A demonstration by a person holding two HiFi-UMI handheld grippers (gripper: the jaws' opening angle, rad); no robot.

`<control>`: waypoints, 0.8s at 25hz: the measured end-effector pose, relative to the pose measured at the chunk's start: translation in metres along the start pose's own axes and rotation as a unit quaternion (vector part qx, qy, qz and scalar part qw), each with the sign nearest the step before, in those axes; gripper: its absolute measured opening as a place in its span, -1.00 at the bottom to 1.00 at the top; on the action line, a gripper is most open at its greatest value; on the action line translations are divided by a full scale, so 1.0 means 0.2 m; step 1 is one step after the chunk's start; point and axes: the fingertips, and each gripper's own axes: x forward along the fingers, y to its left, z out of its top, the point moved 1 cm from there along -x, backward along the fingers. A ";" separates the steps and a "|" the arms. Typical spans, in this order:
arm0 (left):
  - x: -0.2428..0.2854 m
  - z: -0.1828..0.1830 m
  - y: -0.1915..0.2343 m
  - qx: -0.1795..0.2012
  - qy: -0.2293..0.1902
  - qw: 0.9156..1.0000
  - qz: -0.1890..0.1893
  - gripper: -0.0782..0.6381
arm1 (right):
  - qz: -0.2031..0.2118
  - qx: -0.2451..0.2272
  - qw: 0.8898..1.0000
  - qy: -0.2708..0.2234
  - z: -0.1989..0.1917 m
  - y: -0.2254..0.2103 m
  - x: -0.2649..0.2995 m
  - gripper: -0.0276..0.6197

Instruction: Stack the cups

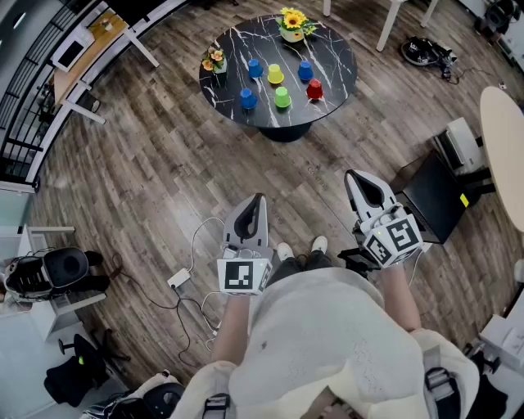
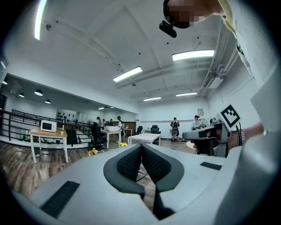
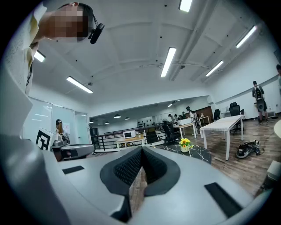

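Several small cups stand upside down in two rows on a round black marble table (image 1: pixel 332 45) far ahead of me. The back row is blue (image 1: pixel 255 68), yellow (image 1: pixel 275 74) and blue (image 1: pixel 305 70). The front row is blue (image 1: pixel 247 99), green (image 1: pixel 282 97) and red (image 1: pixel 314 89). My left gripper (image 1: pixel 260 197) and right gripper (image 1: pixel 352 174) are held level close to my body, well short of the table. Both are shut with nothing between the pads, as the left gripper view (image 2: pixel 141 147) and right gripper view (image 3: pixel 141 150) also show.
Two sunflower pots (image 1: pixel 292 23) (image 1: pixel 215 60) stand on the table's far and left edges. Wooden floor lies between me and the table. A cable and adapter (image 1: pixel 178 279) lie at my left, and a black cabinet (image 1: pixel 434 196) and a pale round table (image 1: pixel 503 147) stand at my right.
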 end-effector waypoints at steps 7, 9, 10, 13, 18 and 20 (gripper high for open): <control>-0.04 -0.02 0.06 0.009 0.003 1.000 0.013 -0.72 | 0.015 -0.017 1.000 0.001 -0.01 0.11 0.01 -0.90; -0.03 -0.01 0.05 0.008 0.003 1.000 0.016 -0.72 | 0.016 -0.018 1.000 0.001 0.00 0.10 0.01 -0.90; -0.02 -0.01 0.05 0.009 0.004 1.000 0.018 -0.72 | 0.019 -0.018 1.000 0.001 0.01 0.09 0.02 -0.90; 0.01 -0.01 0.04 0.016 0.004 1.000 0.019 -0.72 | 0.024 -0.021 0.999 -0.001 0.02 0.06 0.03 -0.90; 0.09 -0.03 0.00 0.017 0.008 0.999 0.032 -0.72 | 0.025 -0.026 0.999 -0.003 0.02 -0.02 0.03 -0.90; 0.11 -0.02 -0.03 0.016 0.003 0.999 0.040 -0.72 | 0.017 -0.028 0.999 -0.008 0.02 -0.08 0.00 -0.89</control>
